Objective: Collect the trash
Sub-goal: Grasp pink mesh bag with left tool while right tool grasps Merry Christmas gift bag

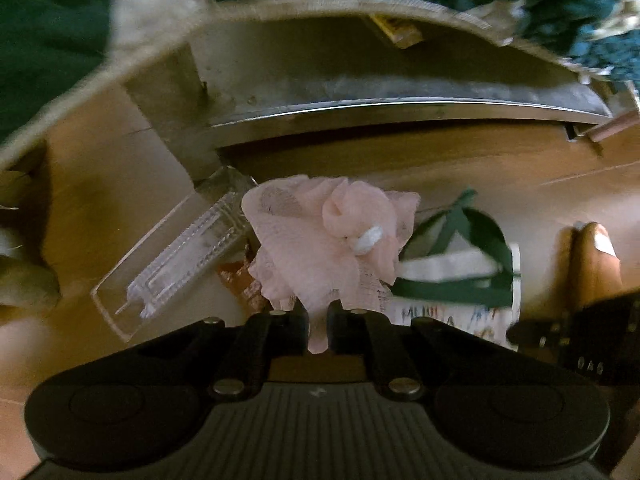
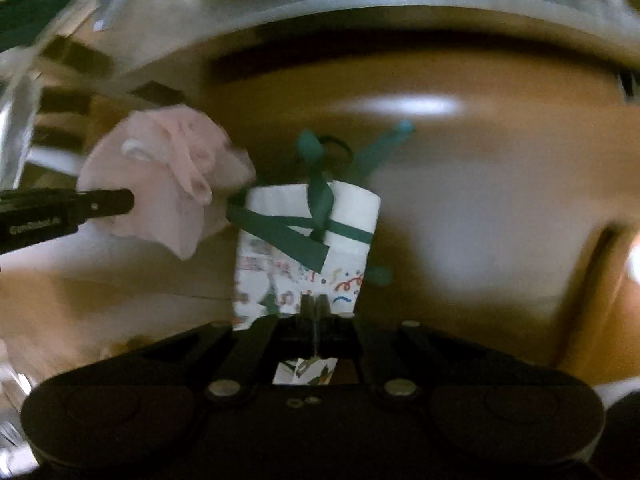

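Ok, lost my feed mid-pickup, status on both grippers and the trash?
Left gripper shut on pink mesh pouch. Right gripper shut on ribboned wrapping paper. Clear plastic box on floor. Nothing blocking.

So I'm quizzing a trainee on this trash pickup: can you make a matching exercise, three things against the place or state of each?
Things:
1. pink mesh cloth
2. white paper wrapping with green ribbon
3. clear plastic case

Places or states:
A. lying on the wooden floor, held by neither gripper
B. pinched in the left gripper
C. pinched in the right gripper

Pairs: 1-B, 2-C, 3-A
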### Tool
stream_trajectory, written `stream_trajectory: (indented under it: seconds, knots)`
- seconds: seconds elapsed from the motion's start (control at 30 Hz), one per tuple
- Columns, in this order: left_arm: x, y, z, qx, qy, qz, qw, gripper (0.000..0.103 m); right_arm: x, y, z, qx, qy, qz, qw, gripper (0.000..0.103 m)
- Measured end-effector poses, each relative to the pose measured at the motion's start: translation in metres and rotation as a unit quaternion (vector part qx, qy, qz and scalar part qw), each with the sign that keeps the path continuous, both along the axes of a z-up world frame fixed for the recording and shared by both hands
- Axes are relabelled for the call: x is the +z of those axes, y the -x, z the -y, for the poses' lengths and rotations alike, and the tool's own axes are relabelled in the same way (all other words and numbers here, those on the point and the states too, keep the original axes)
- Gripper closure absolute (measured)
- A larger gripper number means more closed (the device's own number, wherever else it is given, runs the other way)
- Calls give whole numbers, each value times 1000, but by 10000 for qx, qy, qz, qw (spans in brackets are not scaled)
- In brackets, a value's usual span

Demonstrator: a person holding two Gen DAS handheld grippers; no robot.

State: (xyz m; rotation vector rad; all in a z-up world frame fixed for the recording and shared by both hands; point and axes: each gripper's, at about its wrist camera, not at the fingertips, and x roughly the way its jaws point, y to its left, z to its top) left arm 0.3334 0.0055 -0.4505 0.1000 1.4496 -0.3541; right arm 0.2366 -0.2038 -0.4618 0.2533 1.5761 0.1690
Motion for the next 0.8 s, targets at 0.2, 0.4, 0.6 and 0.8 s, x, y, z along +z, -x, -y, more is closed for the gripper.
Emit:
stream_trajectory:
  seconds: [0.2,0.4,0.6,0.8]
  knots:
    - [46,13,-6,-34,47,175,9998,97,71,-4,-16,799,229,749,9937,102]
    - [108,23,-16,33,144,499,9986,99,137,6,-6,1314,366,1372,9811,102]
    - [160,35,-26,181,199,812,9963,100,199,22,-4,1583,347,1931,9677,102]
    - [165,49,-42,362,262,605,9972,99,220,36,-6,1830,242,2210,9576,102]
